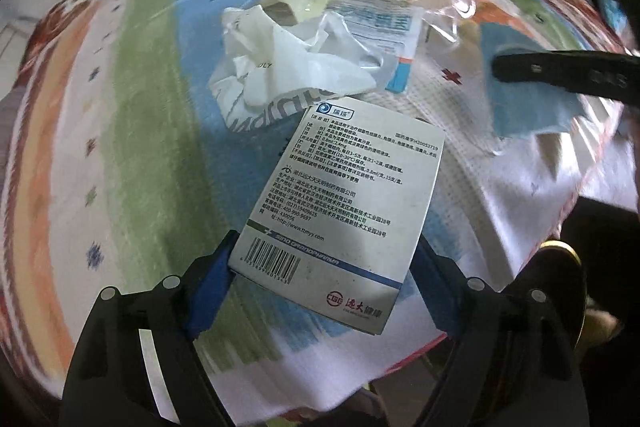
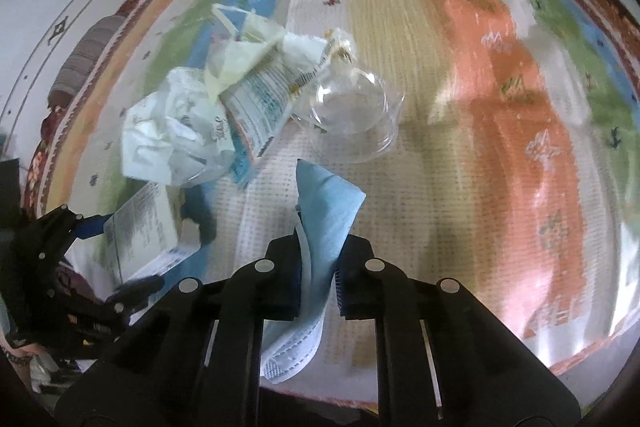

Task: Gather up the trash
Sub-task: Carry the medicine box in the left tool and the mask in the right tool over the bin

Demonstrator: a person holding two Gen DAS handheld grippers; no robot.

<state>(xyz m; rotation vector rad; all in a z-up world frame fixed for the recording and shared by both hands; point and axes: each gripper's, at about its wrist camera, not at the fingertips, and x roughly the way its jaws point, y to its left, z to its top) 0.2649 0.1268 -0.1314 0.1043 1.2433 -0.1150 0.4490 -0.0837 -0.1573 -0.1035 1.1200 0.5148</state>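
The left gripper (image 1: pixel 324 279) clamps a white medicine carton (image 1: pixel 340 203) across its width, blue pads on either edge; the carton's lower corners are cut off behind the fingers, and much of its Chinese small print blurs, though "SINO GRANDPHARMA", "http://www.ttmyy.com", a barcode and a red logo read clearly. The right gripper (image 2: pixel 318 279) is closed on a blue face mask (image 2: pixel 326 203), which stands up between the jaws, its pleated white end hanging below them and partly hidden by the fingers. Ahead of both jaws, on the striped tablecloth (image 2: pixel 460 75), lies the remaining trash: a crumpled white wrapper (image 1: pixel 280 67) with only fragments of lettering legible, a blue-and-white leaflet (image 2: pixel 256 107) too smeared to read, a pale yellow plastic bag (image 2: pixel 240 55), and a clear plastic cup (image 2: pixel 352 119) hard to make out against the cloth; motion blur softens the cloth's far edge.
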